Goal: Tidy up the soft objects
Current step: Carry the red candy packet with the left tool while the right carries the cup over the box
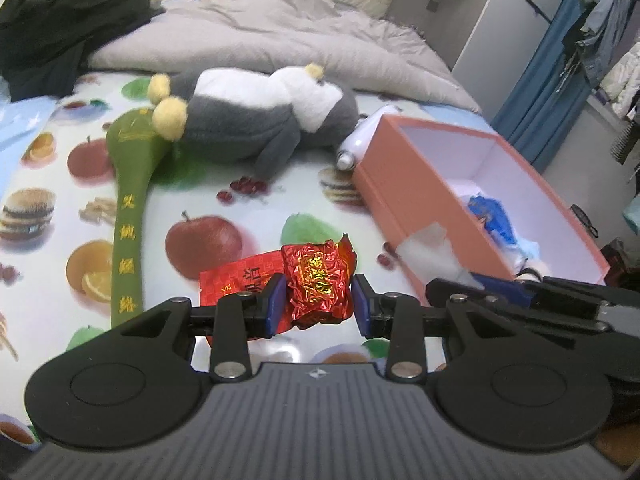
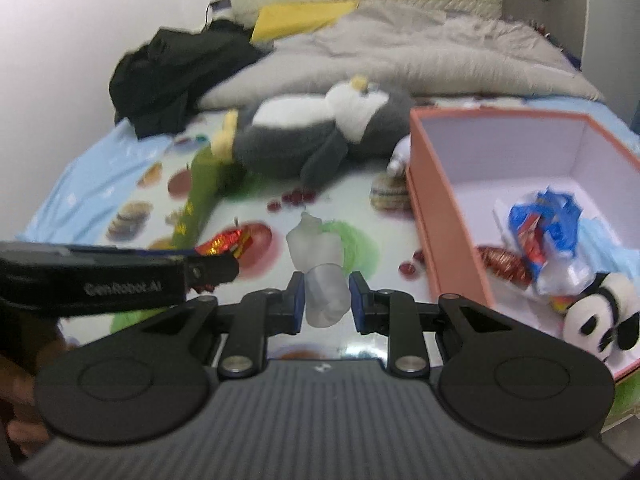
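Over the fruit-print bed sheet (image 1: 240,208), my left tongs (image 1: 318,302) pinch a crumpled red foil packet (image 1: 318,280); my right tongs (image 2: 324,296) pinch a translucent bag (image 2: 322,268) beside the pink box (image 2: 448,240).

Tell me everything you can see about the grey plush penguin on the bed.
The plush penguin is soft fleece, dark grey with a white belly and face, pale yellow feet and a yellow beak. It lies on its back on the fruit-print sheet, feet toward the green pouch, which they touch, head near the white bottle beside the pink box. One grey flipper hangs onto the sheet. No gripper touches it.
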`<state>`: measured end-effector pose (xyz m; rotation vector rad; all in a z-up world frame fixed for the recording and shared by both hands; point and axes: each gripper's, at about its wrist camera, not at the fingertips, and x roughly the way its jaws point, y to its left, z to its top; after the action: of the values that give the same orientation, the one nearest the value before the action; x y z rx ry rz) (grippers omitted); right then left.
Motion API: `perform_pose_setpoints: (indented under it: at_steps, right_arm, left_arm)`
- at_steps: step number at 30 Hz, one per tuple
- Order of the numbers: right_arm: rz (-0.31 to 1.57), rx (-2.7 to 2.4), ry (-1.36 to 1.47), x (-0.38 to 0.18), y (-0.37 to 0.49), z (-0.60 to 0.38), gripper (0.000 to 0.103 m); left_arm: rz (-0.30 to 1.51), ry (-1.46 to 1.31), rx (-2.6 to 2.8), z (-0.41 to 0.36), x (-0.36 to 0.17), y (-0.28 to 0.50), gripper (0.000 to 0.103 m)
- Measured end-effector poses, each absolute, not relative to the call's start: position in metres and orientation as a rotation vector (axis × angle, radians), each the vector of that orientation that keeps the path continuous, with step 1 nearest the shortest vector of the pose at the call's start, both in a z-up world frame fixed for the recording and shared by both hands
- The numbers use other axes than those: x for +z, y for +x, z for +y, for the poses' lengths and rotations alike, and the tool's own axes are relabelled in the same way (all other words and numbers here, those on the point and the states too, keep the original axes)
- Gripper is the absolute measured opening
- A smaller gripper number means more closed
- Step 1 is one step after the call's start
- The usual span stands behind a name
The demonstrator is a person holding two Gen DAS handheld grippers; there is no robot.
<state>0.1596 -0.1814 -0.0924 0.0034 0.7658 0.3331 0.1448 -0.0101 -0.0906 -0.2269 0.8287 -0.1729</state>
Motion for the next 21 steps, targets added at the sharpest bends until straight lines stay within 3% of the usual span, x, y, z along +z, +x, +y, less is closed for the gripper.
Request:
perform_pose_setpoints:
  at_steps: [21]
  right_arm:
    - [0.598,0.159,0.093,0.000,0.135,-0.234,0.028]
  left_arm:
    - [0.727,-0.200,-0.390,-0.070,0.006,0.150,0.041]
